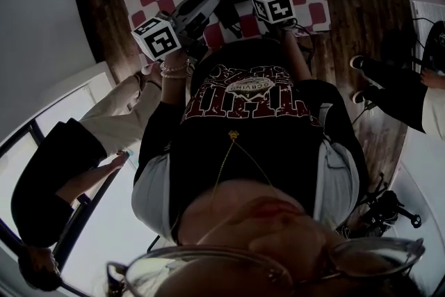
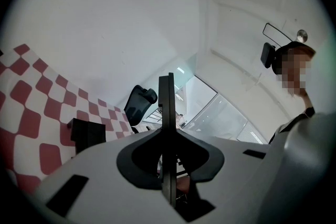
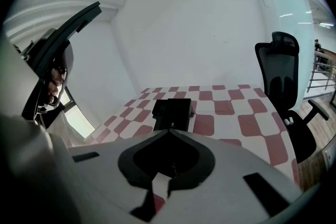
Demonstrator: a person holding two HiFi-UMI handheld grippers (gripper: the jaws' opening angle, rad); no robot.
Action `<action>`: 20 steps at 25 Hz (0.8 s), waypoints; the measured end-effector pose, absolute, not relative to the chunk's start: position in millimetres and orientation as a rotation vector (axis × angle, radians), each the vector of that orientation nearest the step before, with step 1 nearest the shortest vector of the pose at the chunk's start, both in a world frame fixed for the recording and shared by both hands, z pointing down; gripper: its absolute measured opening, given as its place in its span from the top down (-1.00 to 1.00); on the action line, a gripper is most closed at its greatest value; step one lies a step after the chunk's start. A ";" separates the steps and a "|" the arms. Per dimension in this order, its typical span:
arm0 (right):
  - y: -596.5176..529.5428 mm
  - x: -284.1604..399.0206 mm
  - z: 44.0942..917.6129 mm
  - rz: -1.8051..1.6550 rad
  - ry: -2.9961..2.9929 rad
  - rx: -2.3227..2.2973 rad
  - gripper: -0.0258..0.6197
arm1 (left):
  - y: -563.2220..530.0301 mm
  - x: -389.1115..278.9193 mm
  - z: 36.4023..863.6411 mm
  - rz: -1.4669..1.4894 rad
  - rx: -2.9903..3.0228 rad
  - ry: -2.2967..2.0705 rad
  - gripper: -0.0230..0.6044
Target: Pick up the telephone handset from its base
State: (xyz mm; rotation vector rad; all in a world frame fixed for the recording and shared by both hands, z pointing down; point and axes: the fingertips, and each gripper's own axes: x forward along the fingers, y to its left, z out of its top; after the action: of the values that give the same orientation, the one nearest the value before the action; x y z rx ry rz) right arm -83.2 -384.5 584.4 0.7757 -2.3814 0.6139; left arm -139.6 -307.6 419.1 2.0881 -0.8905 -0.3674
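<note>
Telephone [image 3: 172, 113]: one black unit on the red-and-white checked tablecloth [image 3: 247, 107]. It sits about midway between the table's side edges and set back from the edge nearest the operator. Handset and base cannot be told apart in any view, and the unit reads as a single dark block lying flat on the cloth.

Left gripper [image 2: 167, 84]: jaws together, seen edge-on as one narrow dark blade with nothing between them. It is held level over the cloth. The telephone lies off to one side of it, clearly apart.

Right gripper [image 3: 169, 132]: jaws closed to a point, nothing held. It tilts down toward the table and its tip lines up with the telephone's near edge. Contact cannot be confirmed from any view.

Surroundings: a black office chair [image 3: 286, 76] stands just off the table's right edge, on a wooden floor [image 1: 361, 3]. The operator wears a black printed shirt [image 1: 250, 101]. A second person [image 1: 104, 122], in beige trousers, stands close at the operator's left side.
</note>
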 end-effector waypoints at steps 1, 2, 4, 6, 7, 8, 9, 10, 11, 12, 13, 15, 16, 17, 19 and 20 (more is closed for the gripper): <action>-384.7 -83.1 584.4 0.614 -2.382 0.777 0.87 | -307.5 -139.4 419.4 -0.367 2.088 -0.890 0.67; -384.8 -83.2 584.4 0.614 -2.383 0.778 0.87 | -307.5 -139.2 419.6 -0.365 2.088 -0.890 0.67; -384.6 -83.5 584.6 0.614 -2.383 0.776 0.87 | -307.2 -139.0 420.1 -0.363 2.089 -0.890 0.67; -384.4 -83.7 584.9 0.612 -2.381 0.774 0.87 | -307.2 -138.8 420.4 -0.363 2.088 -0.888 0.67; -384.3 -83.8 585.1 0.611 -2.381 0.773 0.87 | -307.2 -138.8 420.6 -0.363 2.088 -0.888 0.67; -384.3 -84.1 585.2 0.610 -2.381 0.771 0.87 | -307.2 -139.0 420.8 -0.364 2.087 -0.888 0.67; -384.4 -84.3 585.3 0.609 -2.381 0.770 0.87 | -307.3 -139.2 420.9 -0.364 2.087 -0.889 0.67; -384.5 -84.4 585.3 0.607 -2.382 0.769 0.87 | -307.4 -139.4 421.0 -0.365 2.086 -0.890 0.67; -384.7 -84.5 585.3 0.605 -2.383 0.769 0.87 | -307.5 -139.5 421.1 -0.365 2.085 -0.890 0.67; -384.8 -84.5 585.2 0.603 -2.383 0.769 0.87 | -307.5 -139.6 421.2 -0.365 2.085 -0.890 0.67; -384.8 -84.6 585.2 0.602 -2.384 0.769 0.87 | -307.4 -139.7 421.3 -0.365 2.085 -0.890 0.67; -384.7 -85.0 585.0 0.603 -2.385 0.768 0.87 | -307.3 -139.9 421.6 -0.364 2.084 -0.890 0.67; -384.6 -85.2 584.9 0.603 -2.385 0.768 0.87 | -307.2 -140.0 421.7 -0.363 2.084 -0.890 0.67; -384.6 -85.3 584.6 0.603 -2.385 0.768 0.87 | -307.3 -140.0 421.8 -0.363 2.084 -0.889 0.67; -384.5 -85.7 584.2 0.602 -2.386 0.767 0.87 | -307.2 -139.8 421.8 -0.361 2.084 -0.888 0.67; -384.3 -85.9 584.2 0.601 -2.386 0.765 0.87 | -307.2 -139.7 421.7 -0.359 2.084 -0.887 0.67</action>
State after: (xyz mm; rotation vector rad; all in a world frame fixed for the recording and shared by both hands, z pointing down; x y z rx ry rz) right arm -85.9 -384.3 584.2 0.7653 -2.3862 0.6008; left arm -139.7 -307.2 421.7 2.0841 -0.8874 -0.3593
